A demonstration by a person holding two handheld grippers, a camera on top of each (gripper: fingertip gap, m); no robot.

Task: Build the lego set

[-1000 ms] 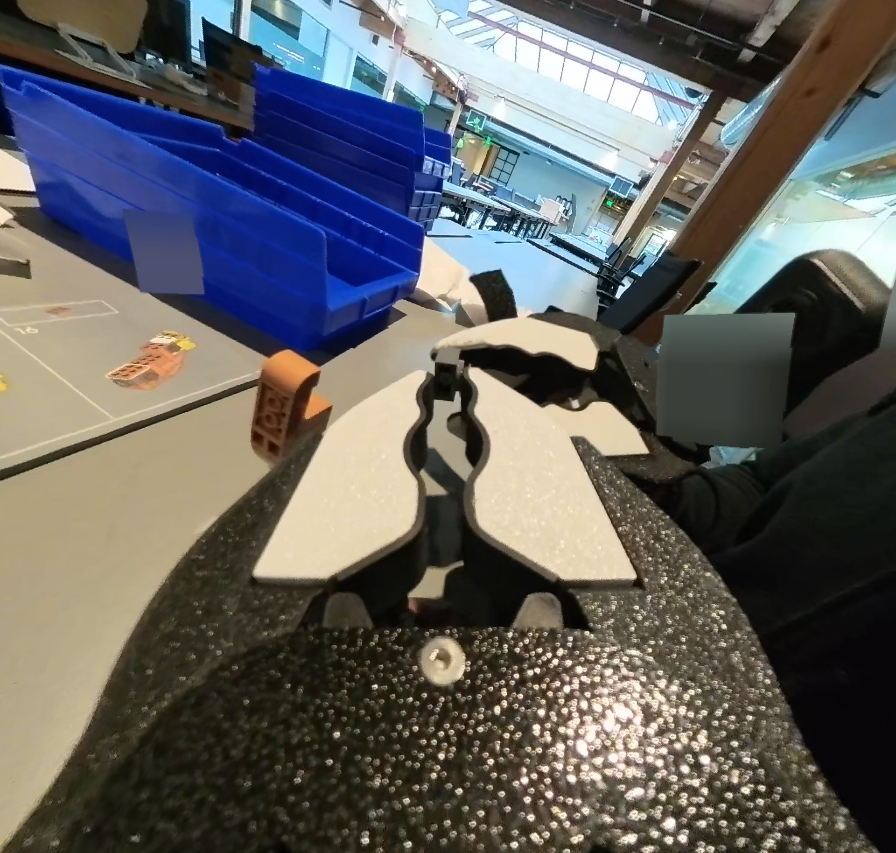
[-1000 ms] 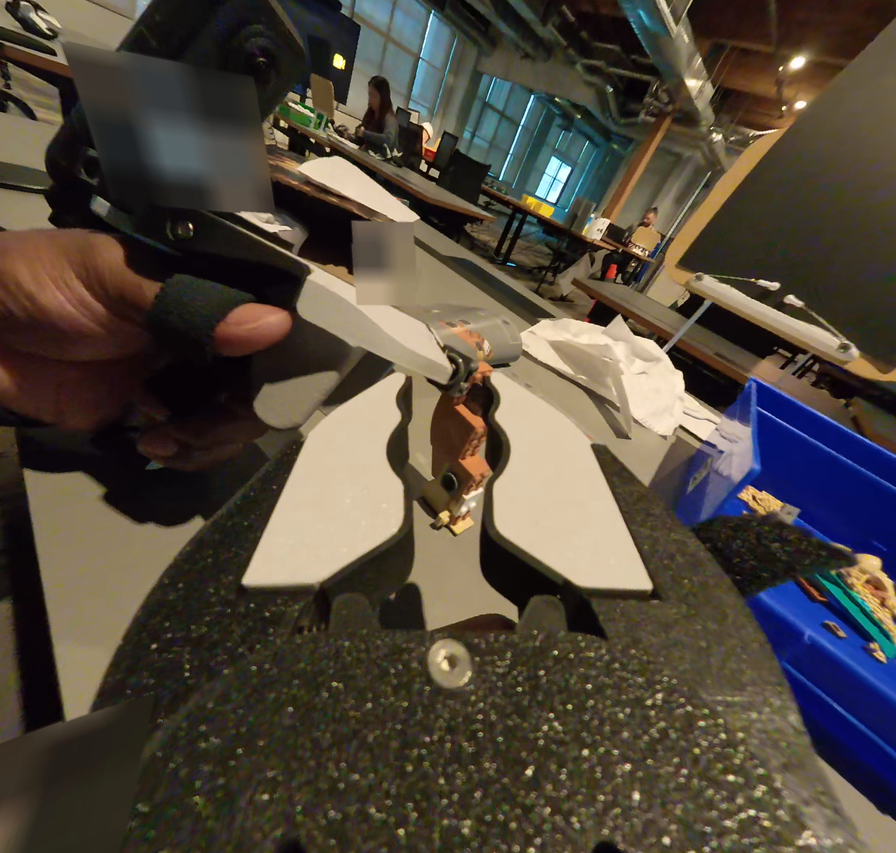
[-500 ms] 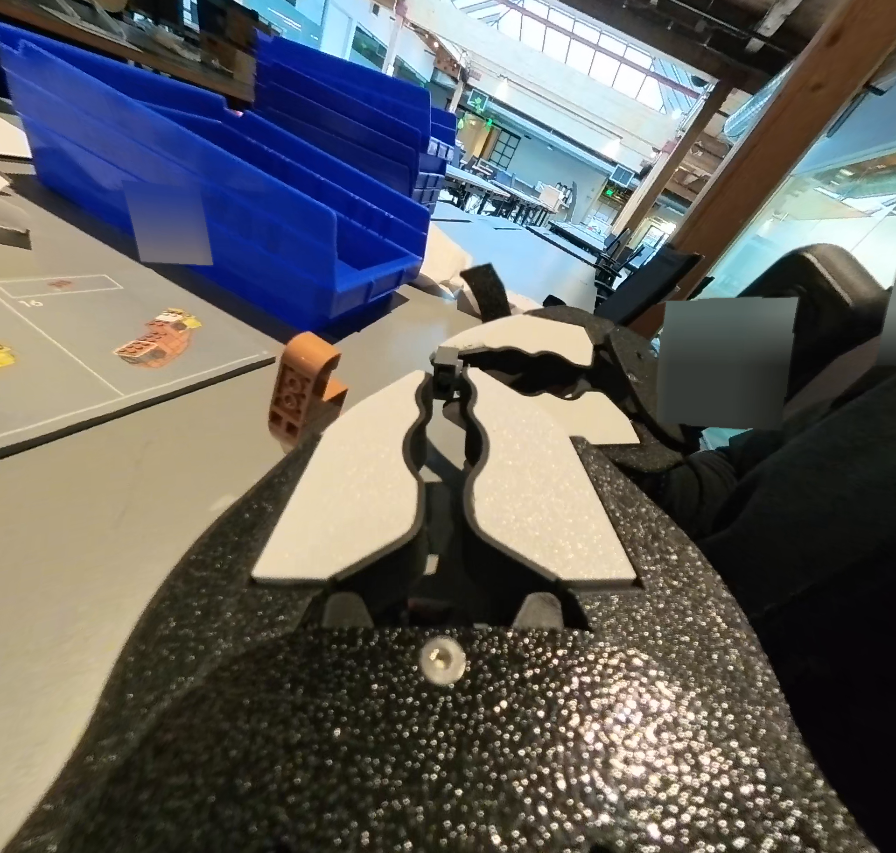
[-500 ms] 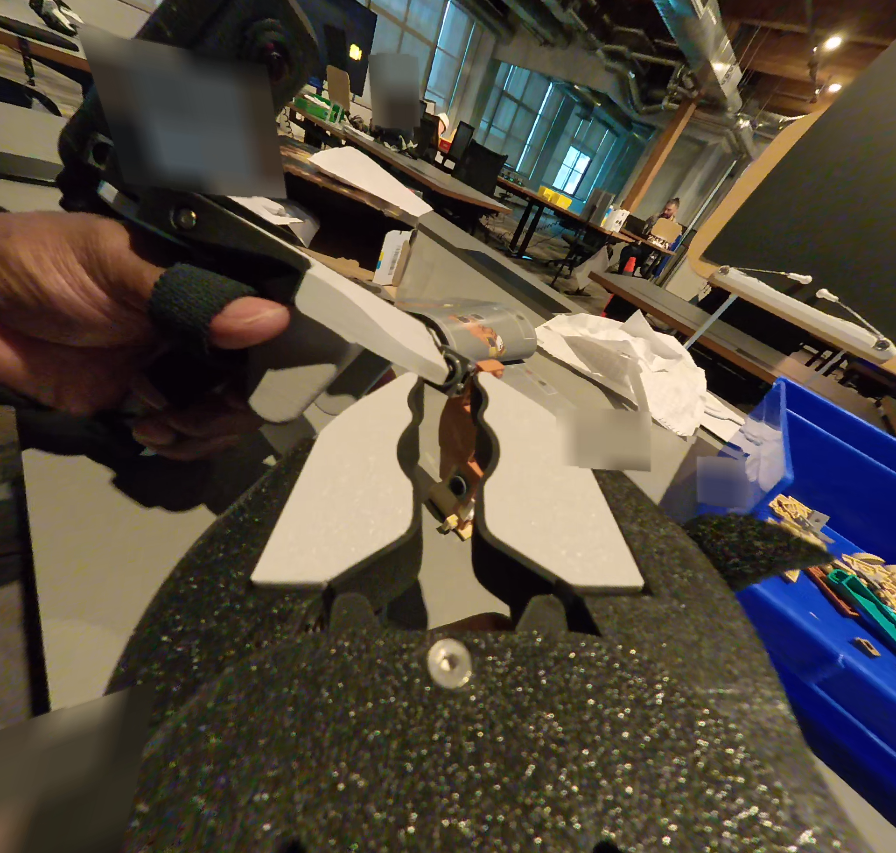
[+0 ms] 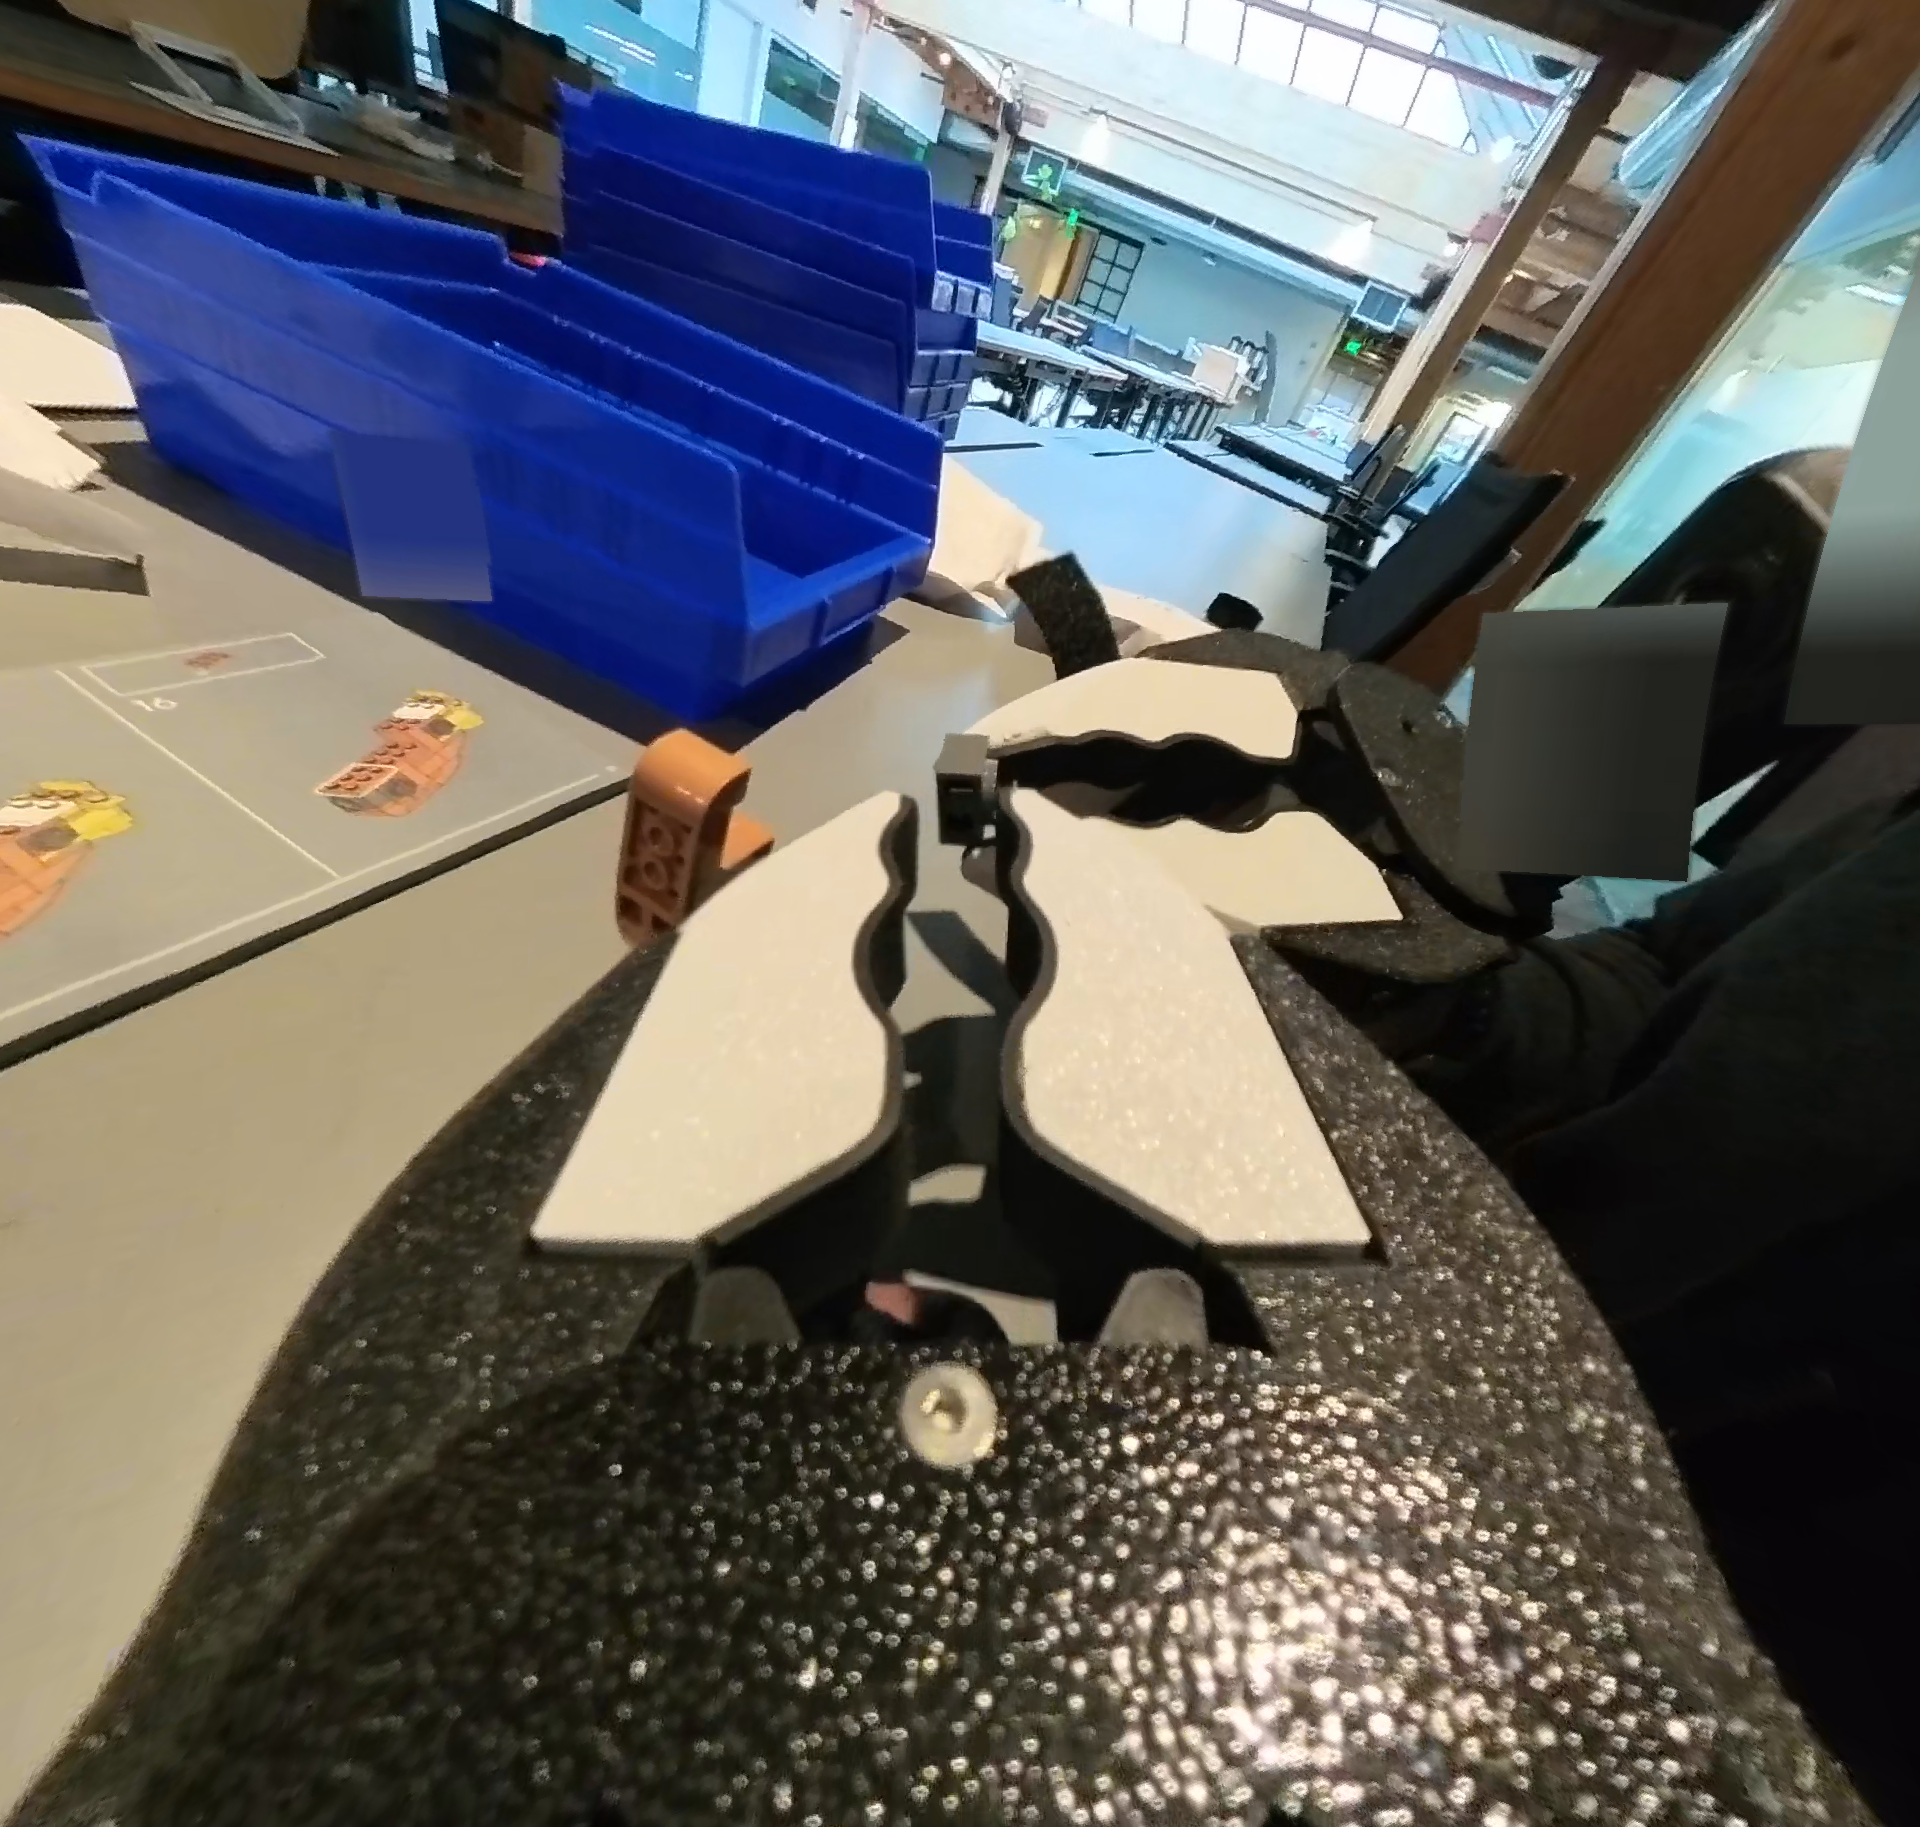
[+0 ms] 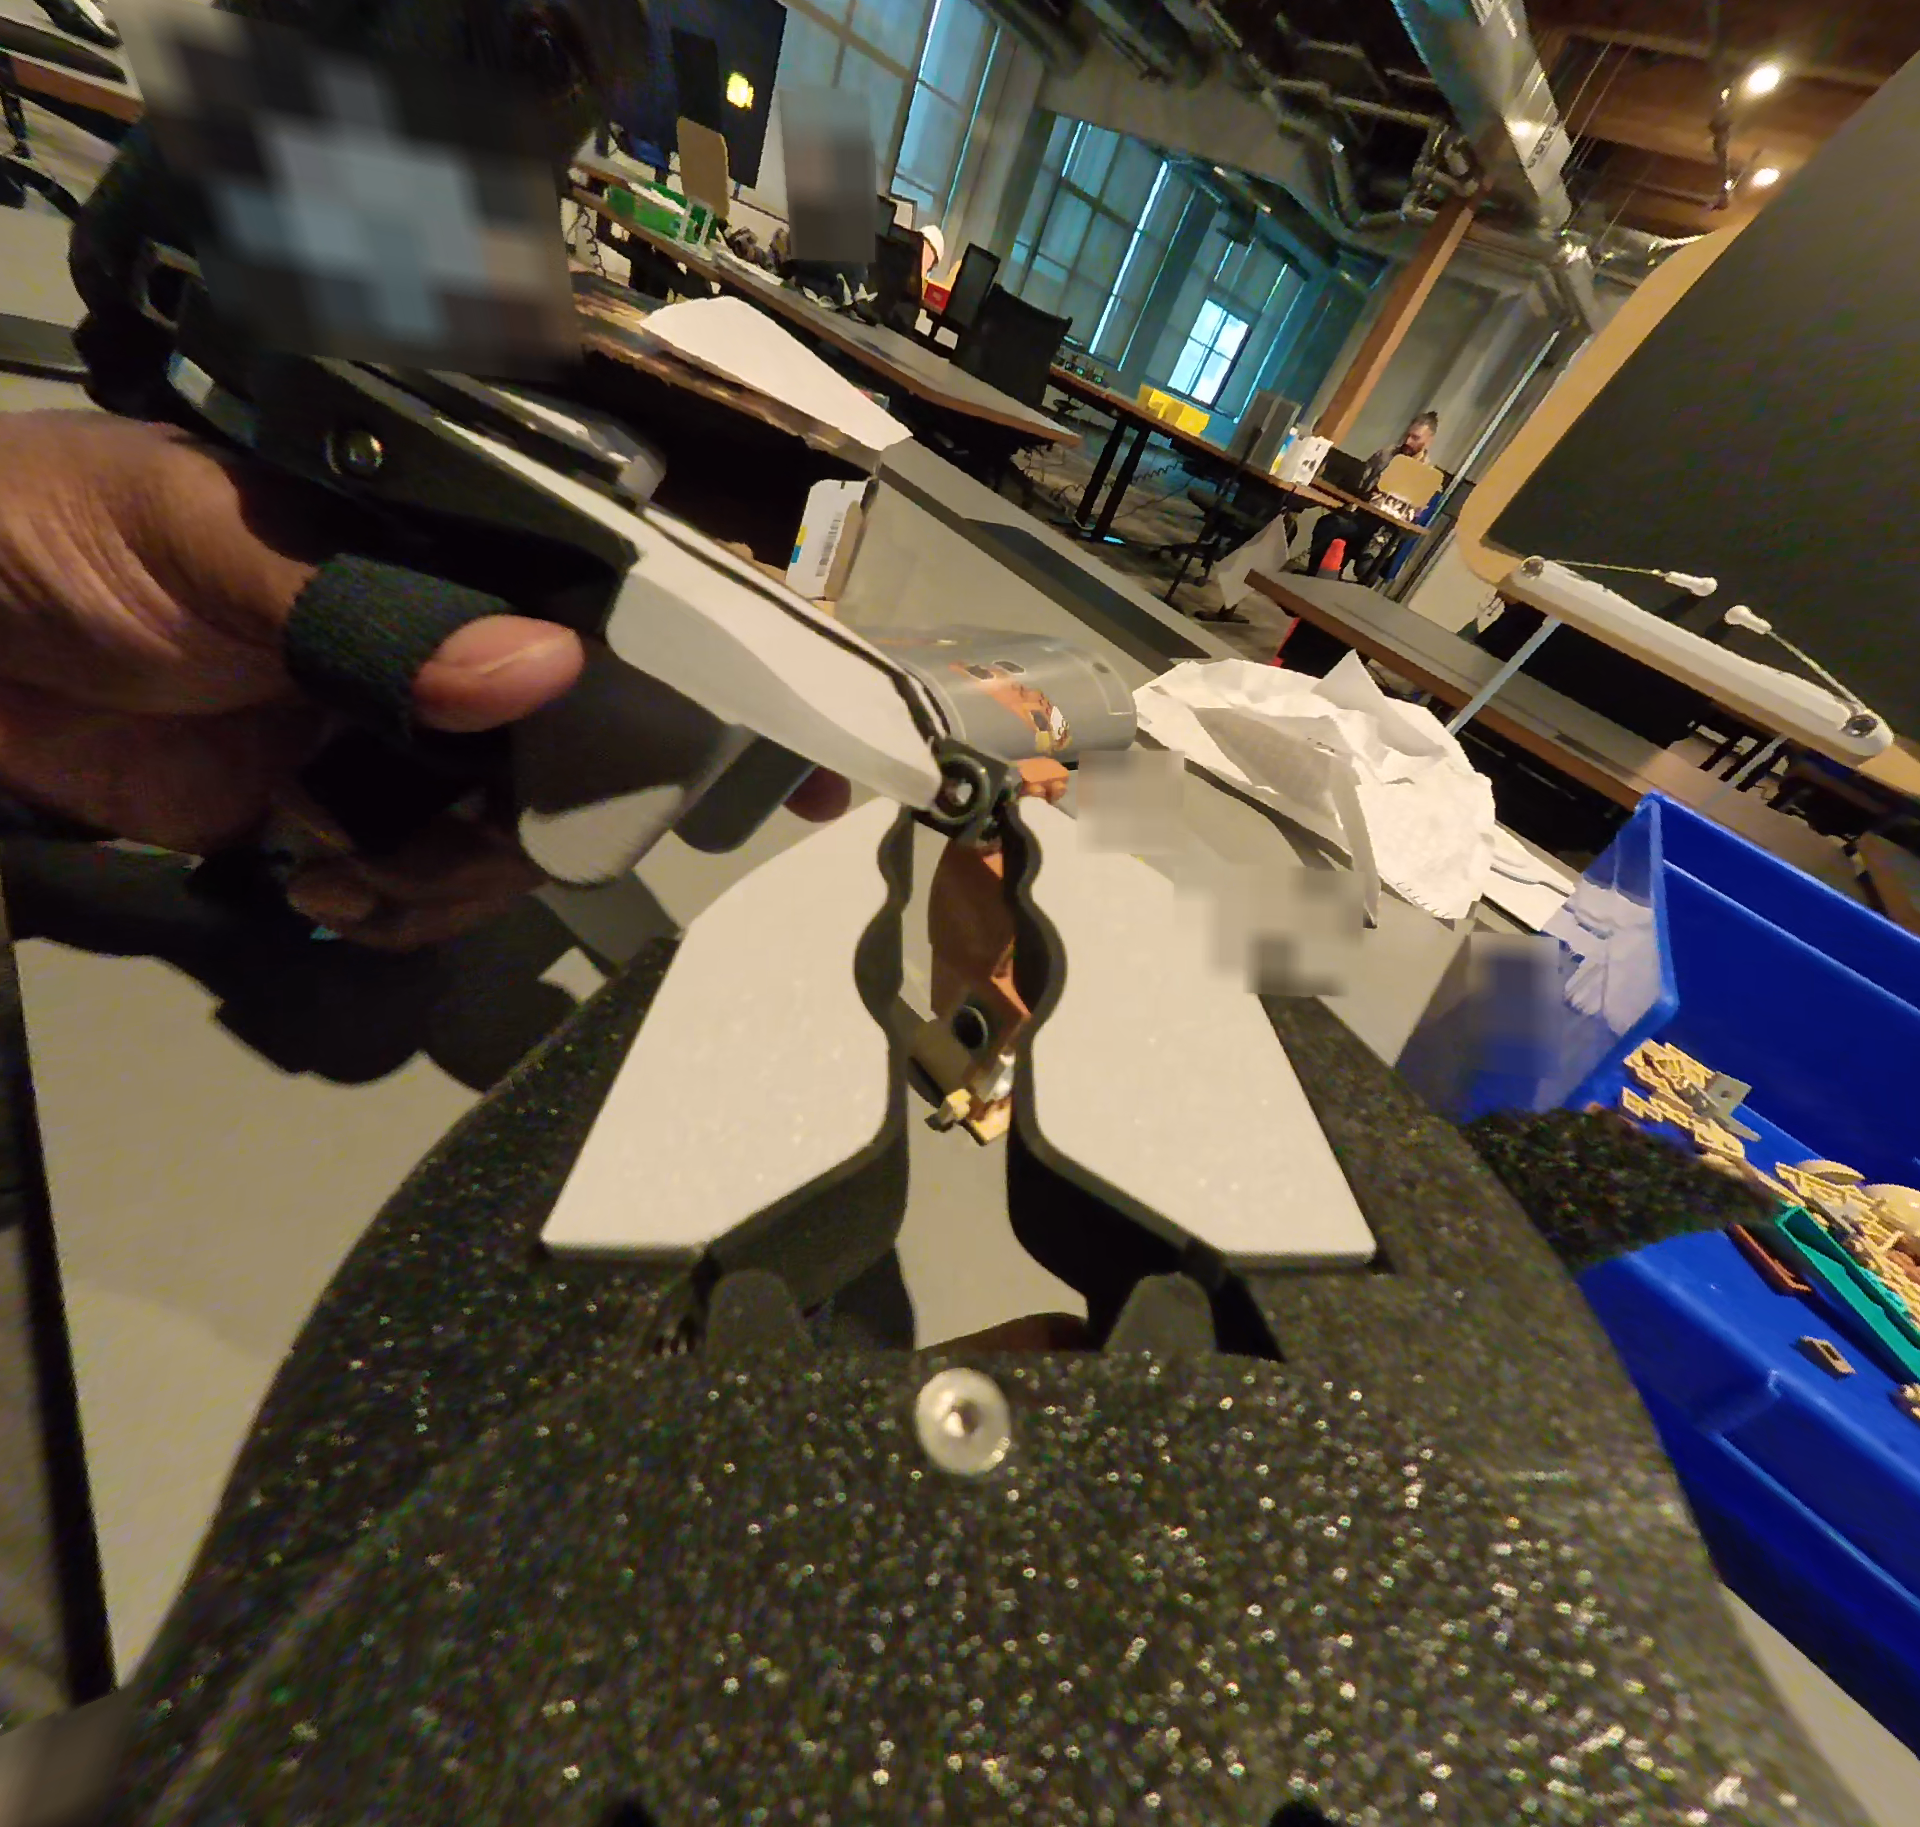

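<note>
My right gripper [image 6: 961, 837] is shut on a brown lego assembly [image 6: 971, 946], which stands upright between its fingers with a tan and grey end toward the camera. My left gripper [image 5: 954, 811] is shut on a small black piece [image 5: 961, 790] and holds it against the far tip of that assembly. In the right wrist view the left gripper [image 6: 935, 780] comes in from the left, held by a hand [image 6: 156, 634], with the black piece [image 6: 966, 790] at its tip. In the left wrist view the right gripper [image 5: 1003, 769] comes in from the right. Both are above the grey table [image 5: 260, 1206].
A brown curved brick [image 5: 681, 832] stands on the table left of my left fingers. An instruction sheet [image 5: 208, 790] lies farther left, with stacked blue bins [image 5: 520, 447] behind it. A blue bin of loose parts [image 6: 1766, 1102] and crumpled white paper [image 6: 1351, 769] are at the right.
Both grippers stay tip to tip. The brown assembly now sits narrower, more edge-on, between the right fingers. The left wrist view has shifted a little, so the brown brick appears nearer my fingers.
</note>
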